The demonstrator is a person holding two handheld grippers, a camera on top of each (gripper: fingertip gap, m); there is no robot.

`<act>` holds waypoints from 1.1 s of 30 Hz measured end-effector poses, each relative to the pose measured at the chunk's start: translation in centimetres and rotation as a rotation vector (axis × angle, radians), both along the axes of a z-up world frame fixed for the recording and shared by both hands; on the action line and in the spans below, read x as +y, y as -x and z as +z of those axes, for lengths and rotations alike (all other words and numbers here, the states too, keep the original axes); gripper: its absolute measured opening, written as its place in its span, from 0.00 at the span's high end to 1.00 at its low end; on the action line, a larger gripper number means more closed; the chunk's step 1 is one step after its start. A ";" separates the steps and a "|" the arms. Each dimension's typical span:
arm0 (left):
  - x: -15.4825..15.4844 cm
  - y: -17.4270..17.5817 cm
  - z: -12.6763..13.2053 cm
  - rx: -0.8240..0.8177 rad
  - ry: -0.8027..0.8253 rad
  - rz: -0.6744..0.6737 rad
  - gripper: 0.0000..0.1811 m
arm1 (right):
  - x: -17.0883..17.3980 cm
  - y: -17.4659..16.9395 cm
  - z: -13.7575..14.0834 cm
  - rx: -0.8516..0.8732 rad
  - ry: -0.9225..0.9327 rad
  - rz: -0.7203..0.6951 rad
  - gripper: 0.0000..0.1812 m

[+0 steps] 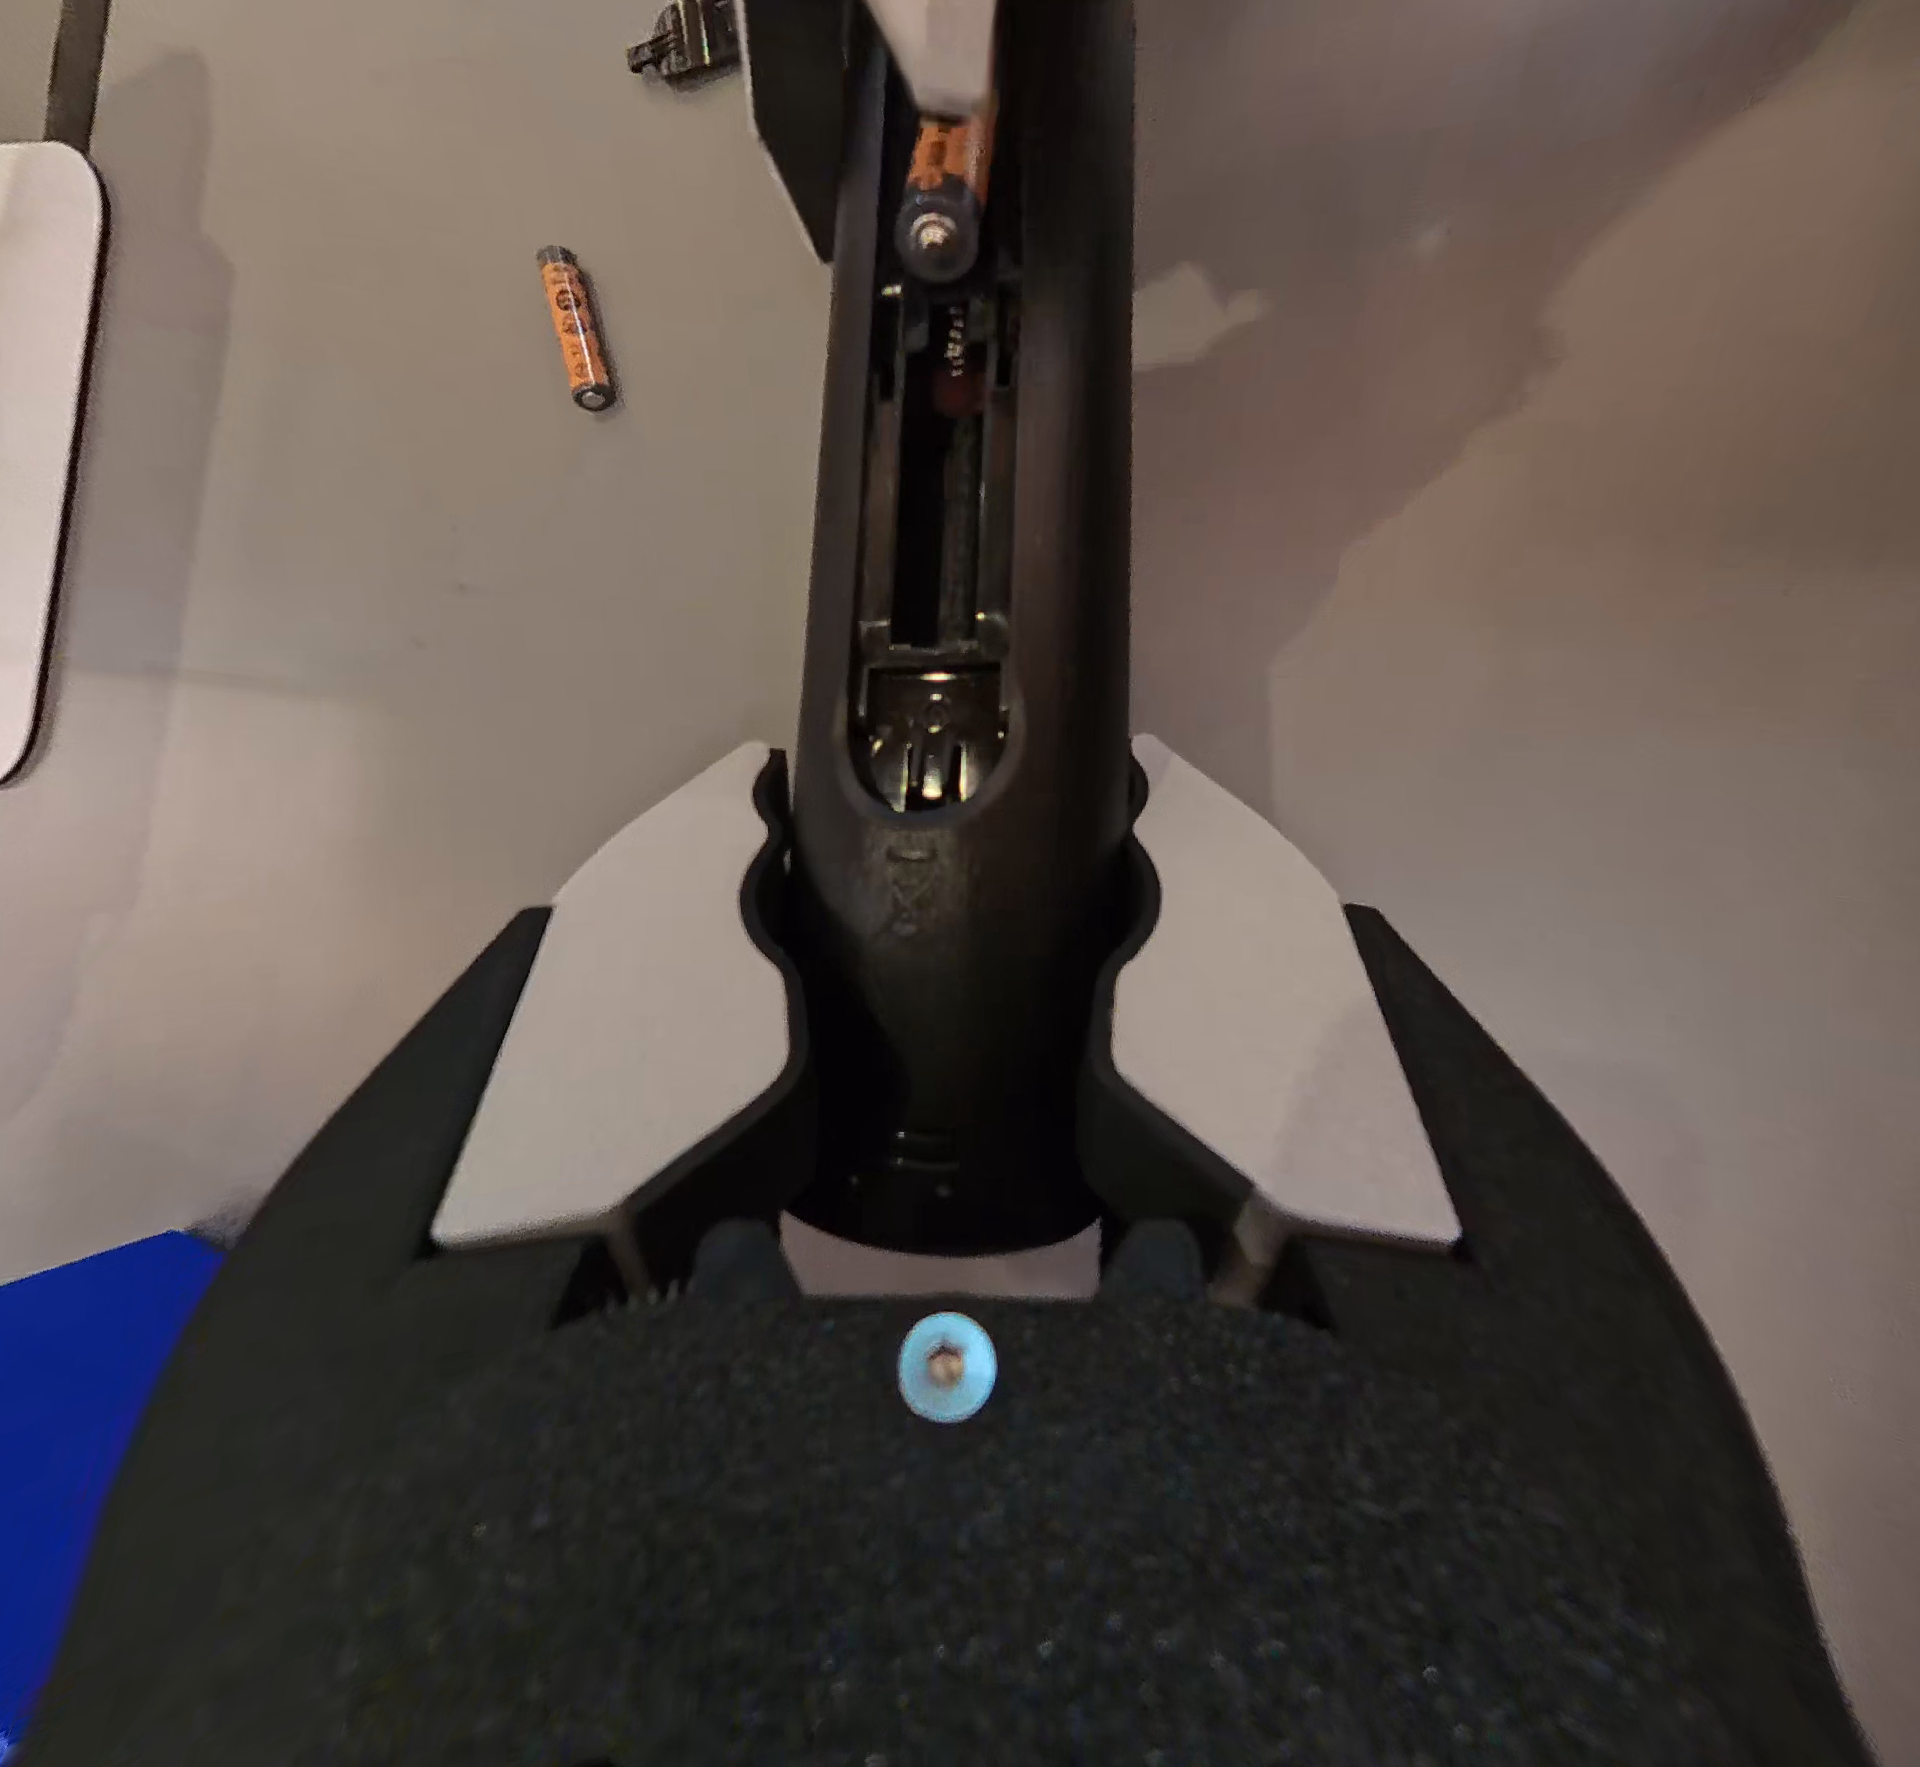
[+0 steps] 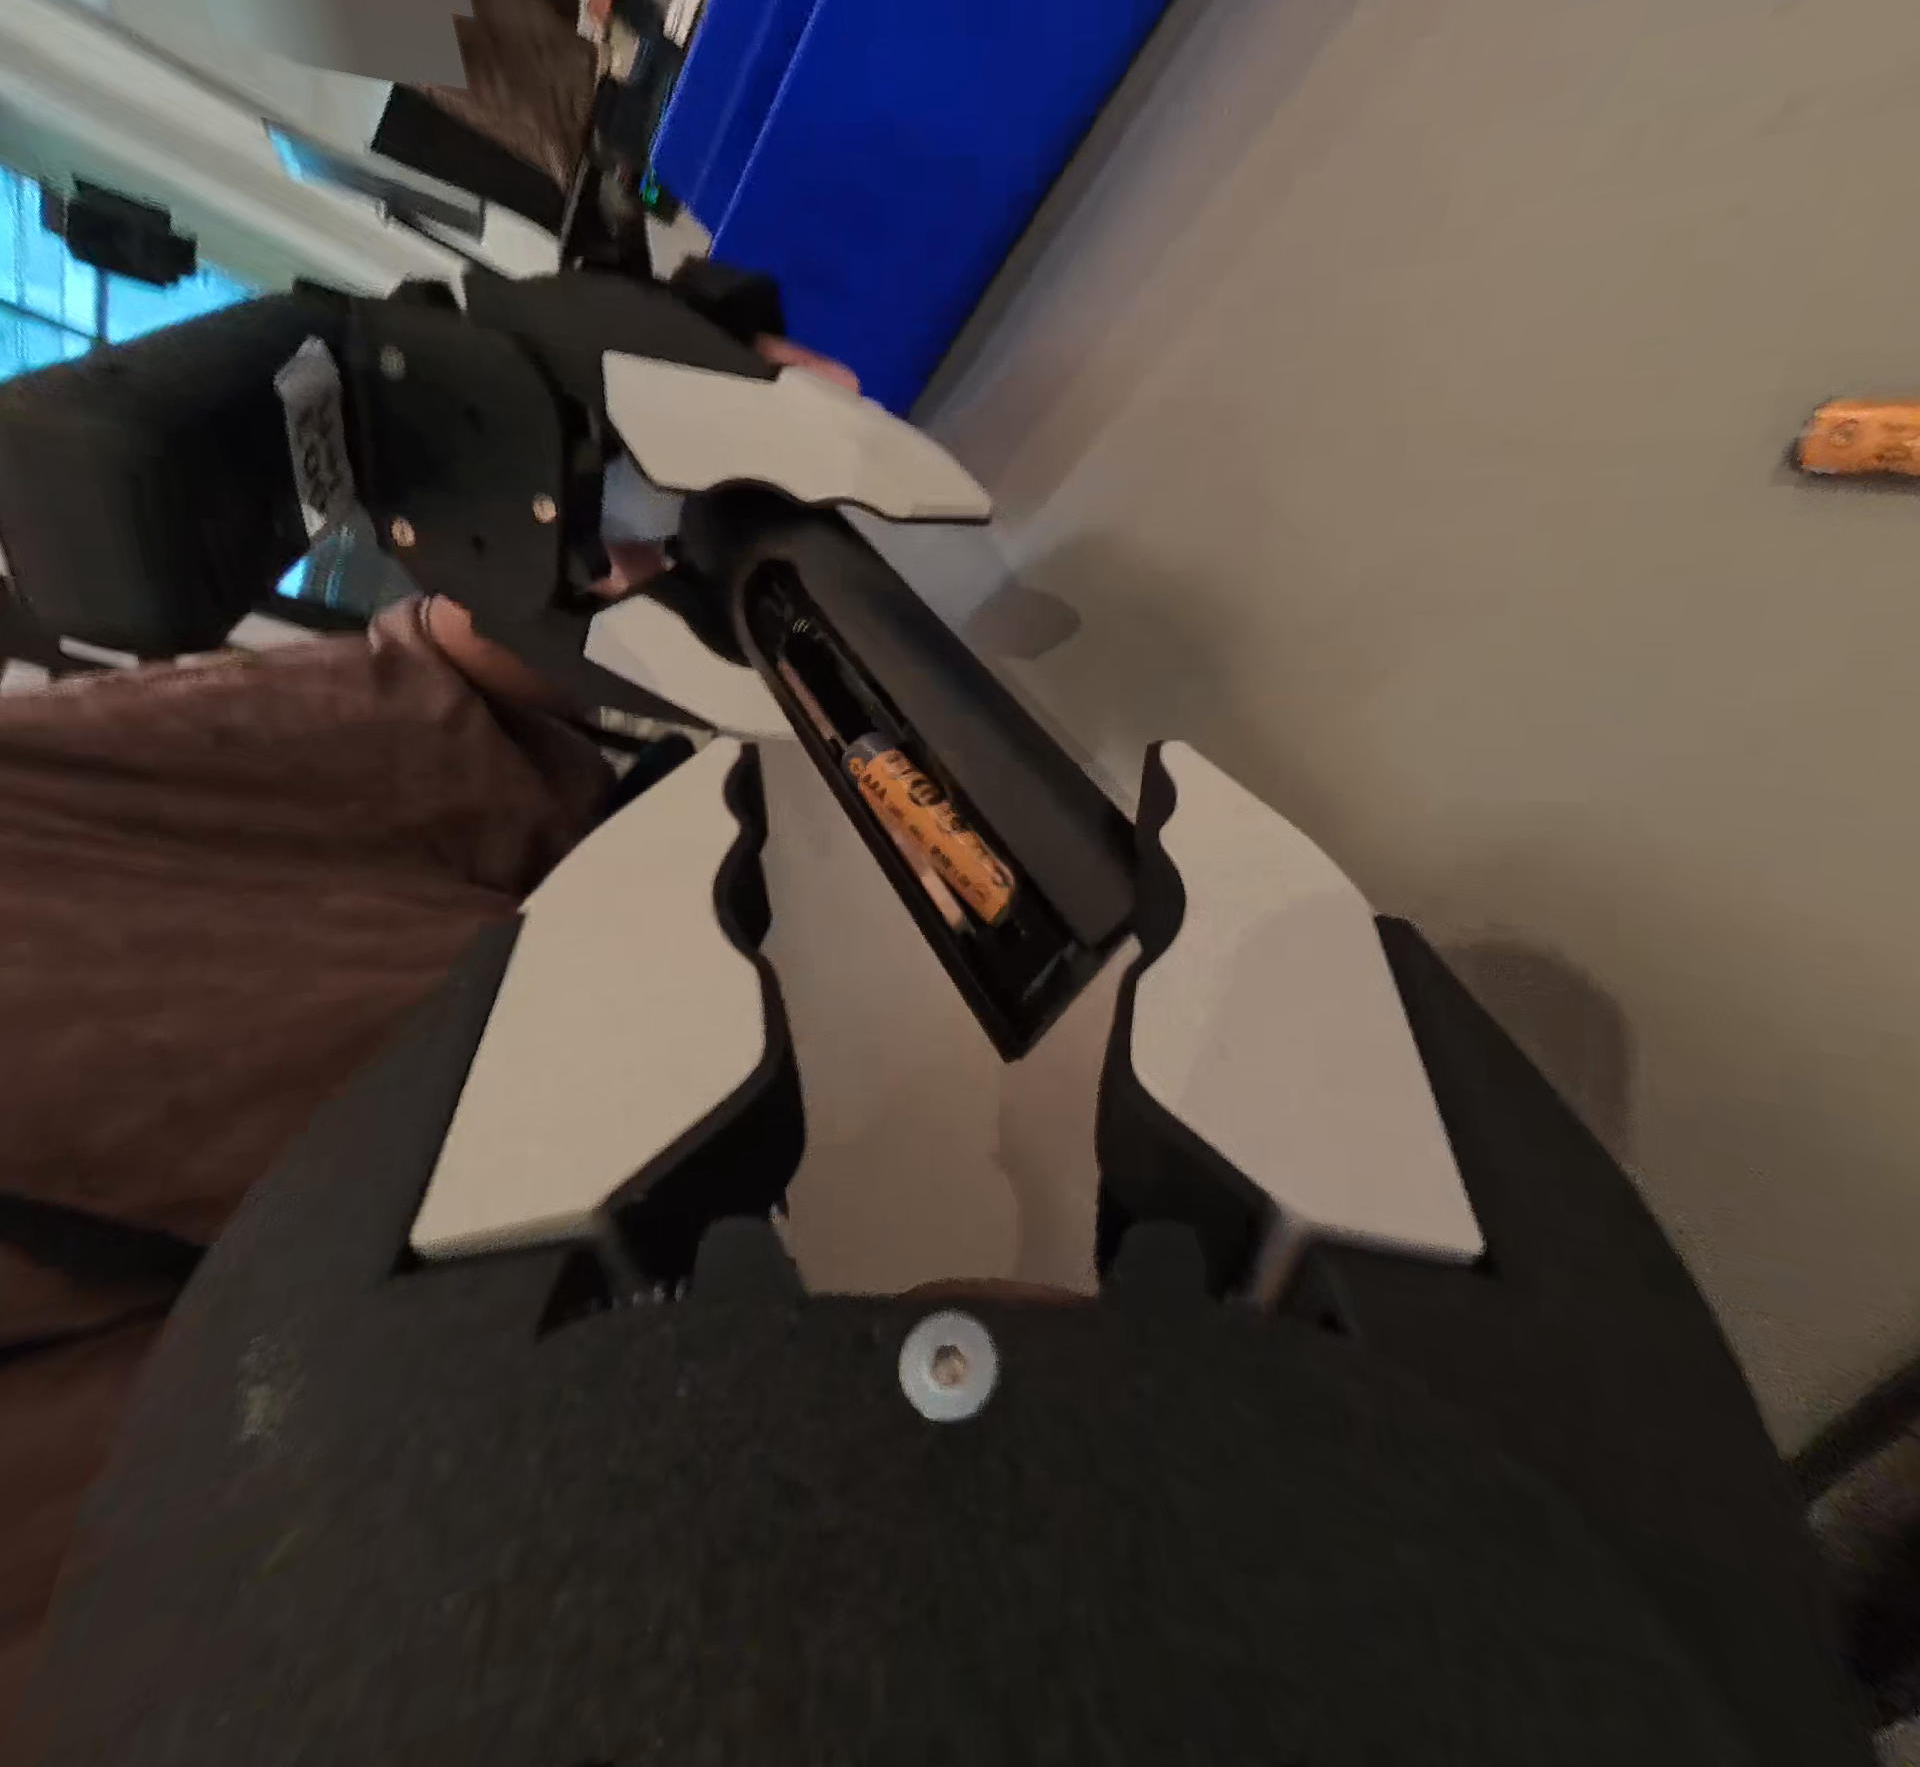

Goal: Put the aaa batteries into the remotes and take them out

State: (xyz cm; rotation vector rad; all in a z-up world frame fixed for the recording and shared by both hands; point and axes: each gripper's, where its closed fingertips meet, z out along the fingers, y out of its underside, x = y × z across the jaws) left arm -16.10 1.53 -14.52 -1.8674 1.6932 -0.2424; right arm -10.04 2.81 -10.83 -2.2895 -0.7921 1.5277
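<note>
A plain grey table (image 1: 1455, 367) takes up most of the scene, soft shadows lying across it. A bright blue panel (image 2: 914, 107) stands along its far edge. Beyond that, daylight comes through a window (image 2: 62, 283) with a pale frame. A white, round-cornered board (image 1: 42, 450) rests at the table's left side.

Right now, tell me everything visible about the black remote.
The black remote is slim, matte plastic, its back cover off and battery bay open. One orange battery sits in the bay's far end; the rest is empty, spring contacts bare. The left gripper clamps one end, holding it above the grey table.
</note>
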 end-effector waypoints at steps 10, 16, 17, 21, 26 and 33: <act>0.3 -0.3 -0.1 -0.061 -0.002 0.107 0.67 | 1.8 -1.0 -0.7 -0.036 -0.199 -0.474 0.56; 0.2 -0.9 -0.2 -0.060 -0.030 0.127 0.67 | 1.6 -0.7 0.2 0.084 -0.233 -0.630 0.58; 0.2 -1.0 -0.3 -0.055 -0.035 0.126 0.67 | 1.6 -0.8 0.2 0.102 -0.222 -0.641 0.59; -0.1 -1.1 -0.3 -0.056 -0.036 0.120 0.67 | 1.5 -1.4 0.3 0.144 -0.204 -0.662 0.66; -0.3 -1.1 -0.3 -0.046 -0.020 0.123 0.68 | 1.2 -1.5 0.1 0.073 -0.265 -0.634 0.67; -0.5 -1.2 -0.6 -0.038 -0.013 0.122 0.68 | 1.0 -1.4 0.2 0.002 -0.340 -0.618 0.61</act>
